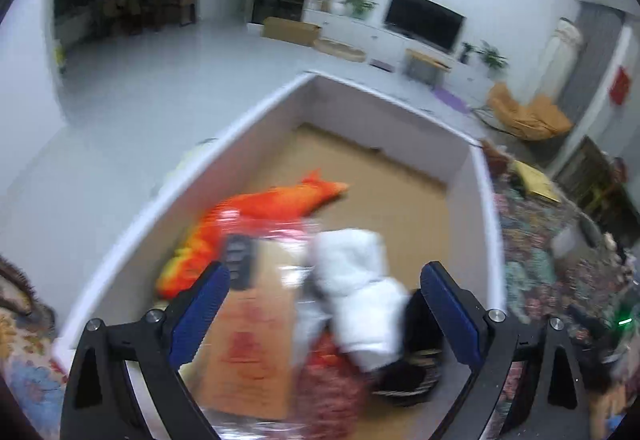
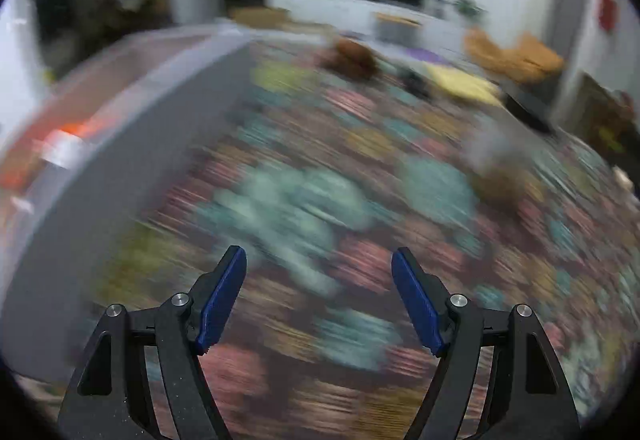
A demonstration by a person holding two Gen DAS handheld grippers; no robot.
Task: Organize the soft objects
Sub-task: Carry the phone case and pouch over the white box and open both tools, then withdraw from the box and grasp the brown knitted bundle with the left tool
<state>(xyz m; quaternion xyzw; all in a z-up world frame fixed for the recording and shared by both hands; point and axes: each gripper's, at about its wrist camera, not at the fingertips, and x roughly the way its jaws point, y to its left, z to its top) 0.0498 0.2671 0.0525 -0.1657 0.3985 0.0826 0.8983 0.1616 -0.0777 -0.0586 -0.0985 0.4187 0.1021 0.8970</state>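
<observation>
No readable text, brand, or number was found in either view. Red printing was seen on a cardboard sheet inside the white box, but it was blurred beyond reading

Floral-patterned surface bearing white box, brown plush, yellow item.

White walls, television (dark), patterned rug.

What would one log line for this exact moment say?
left gripper: open, over white box | inside: orange fish plush, white plush | right gripper: open, above patterned rug
</observation>
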